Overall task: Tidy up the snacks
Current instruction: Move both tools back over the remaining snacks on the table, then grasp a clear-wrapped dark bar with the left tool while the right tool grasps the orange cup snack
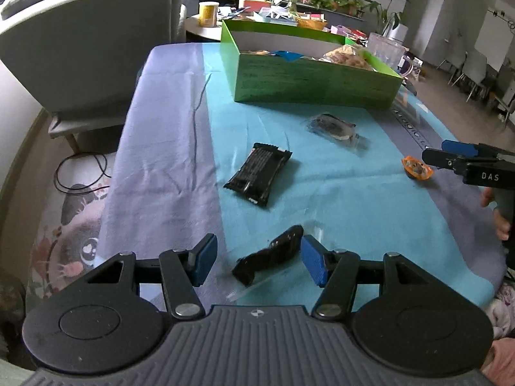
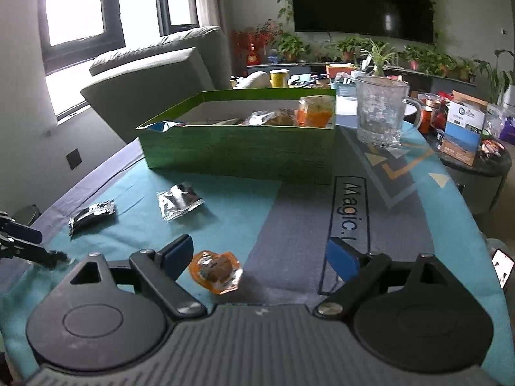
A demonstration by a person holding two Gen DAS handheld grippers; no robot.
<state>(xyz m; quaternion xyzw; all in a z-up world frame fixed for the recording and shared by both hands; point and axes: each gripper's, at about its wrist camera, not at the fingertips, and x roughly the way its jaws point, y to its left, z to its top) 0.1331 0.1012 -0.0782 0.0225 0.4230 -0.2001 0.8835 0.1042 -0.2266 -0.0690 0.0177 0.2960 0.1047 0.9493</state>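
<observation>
My left gripper (image 1: 259, 262) is open low over the table, and a dark snack in a clear wrapper (image 1: 270, 255) lies between its blue pads (image 1: 313, 263), close to the right one. Farther on lie a black packet (image 1: 259, 173) and a clear-wrapped dark snack (image 1: 334, 127). My right gripper (image 2: 260, 257) is open too, with an orange jelly cup (image 2: 217, 270) on the cloth between its fingers, near the left pad (image 2: 178, 254). The green box (image 2: 238, 148) at the back holds several snacks. The right gripper (image 1: 437, 151) shows beside the jelly cup (image 1: 416, 167).
A blue and purple cloth (image 1: 167, 167) covers the table. A glass mug (image 2: 381, 112) stands right of the box. A grey armchair (image 1: 83, 41) is beyond the left edge, and a cluttered side table (image 2: 473, 154) is to the right. A cable (image 1: 80, 173) lies on the floor.
</observation>
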